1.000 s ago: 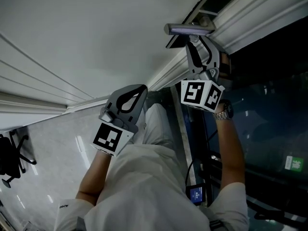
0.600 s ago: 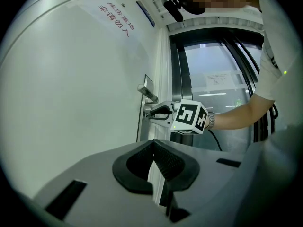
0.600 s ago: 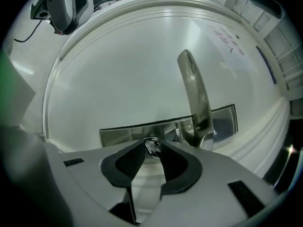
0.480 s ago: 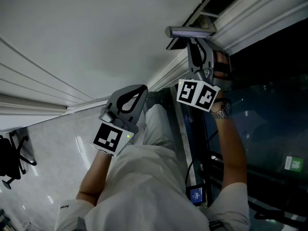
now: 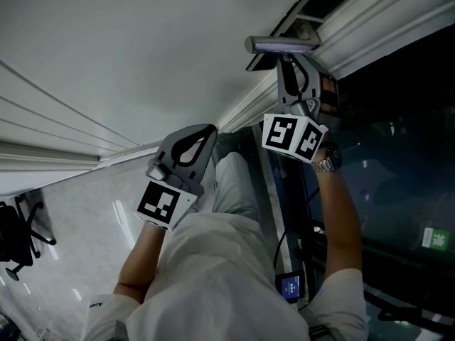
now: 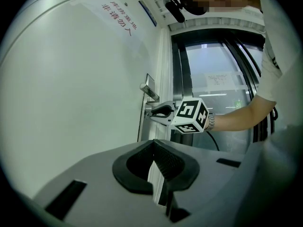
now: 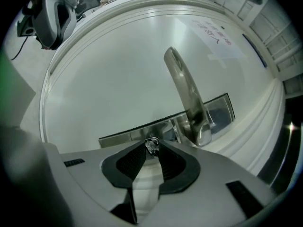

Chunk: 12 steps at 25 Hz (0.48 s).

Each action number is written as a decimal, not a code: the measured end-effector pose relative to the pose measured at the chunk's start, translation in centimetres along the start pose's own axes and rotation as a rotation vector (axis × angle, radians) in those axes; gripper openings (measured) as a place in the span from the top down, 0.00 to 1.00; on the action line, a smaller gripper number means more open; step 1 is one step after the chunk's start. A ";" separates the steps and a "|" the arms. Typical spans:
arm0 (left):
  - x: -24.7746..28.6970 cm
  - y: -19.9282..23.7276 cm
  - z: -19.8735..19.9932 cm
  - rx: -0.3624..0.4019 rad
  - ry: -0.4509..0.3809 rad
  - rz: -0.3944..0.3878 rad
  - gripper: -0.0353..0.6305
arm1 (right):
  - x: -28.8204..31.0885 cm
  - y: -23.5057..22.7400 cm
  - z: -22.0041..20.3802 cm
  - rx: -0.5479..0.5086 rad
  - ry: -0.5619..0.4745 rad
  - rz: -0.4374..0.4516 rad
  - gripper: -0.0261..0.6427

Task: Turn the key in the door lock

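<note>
Steel key (image 7: 152, 144), just below the door handle (image 7: 187, 96), is pinched by the right gripper (image 7: 150, 151), whose jaws have just been closing. Grasp looks made; next comes a steady wrist roll. Left gripper (image 6: 154, 148) hovers, jaws together.

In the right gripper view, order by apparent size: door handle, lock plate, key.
1. door handle and lock plate: about alike, and the plate is partly hidden, so unranked.
2. key: clearly smallest.
</note>
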<state>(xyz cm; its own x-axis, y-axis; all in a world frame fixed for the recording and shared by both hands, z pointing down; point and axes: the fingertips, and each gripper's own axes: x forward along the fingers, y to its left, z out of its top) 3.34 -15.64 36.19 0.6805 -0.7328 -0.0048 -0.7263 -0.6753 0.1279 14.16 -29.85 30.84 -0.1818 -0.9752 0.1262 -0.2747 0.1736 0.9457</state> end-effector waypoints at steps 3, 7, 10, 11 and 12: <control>-0.1 0.1 0.0 -0.004 -0.003 0.001 0.94 | 0.0 -0.2 0.0 0.082 -0.008 0.012 0.83; -0.1 0.2 0.2 -0.009 -0.007 -0.001 0.94 | -0.1 -0.4 0.1 0.183 -0.007 0.023 0.83; 0.0 0.2 0.1 -0.008 -0.007 -0.004 0.94 | 0.0 -0.6 0.1 0.291 -0.008 0.031 0.83; 0.0 0.2 0.0 -0.008 -0.007 -0.006 0.94 | 0.0 -0.6 0.1 0.325 -0.007 0.032 0.83; 0.0 0.1 0.0 -0.008 -0.007 -0.007 0.94 | 0.0 -0.7 0.1 0.349 -0.006 0.030 0.83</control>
<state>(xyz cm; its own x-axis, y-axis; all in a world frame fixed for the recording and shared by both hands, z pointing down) 3.24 -15.73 36.21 0.6849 -0.7286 -0.0127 -0.7207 -0.6798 0.1356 14.29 -29.93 30.17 -0.1999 -0.9683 0.1500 -0.5756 0.2400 0.7818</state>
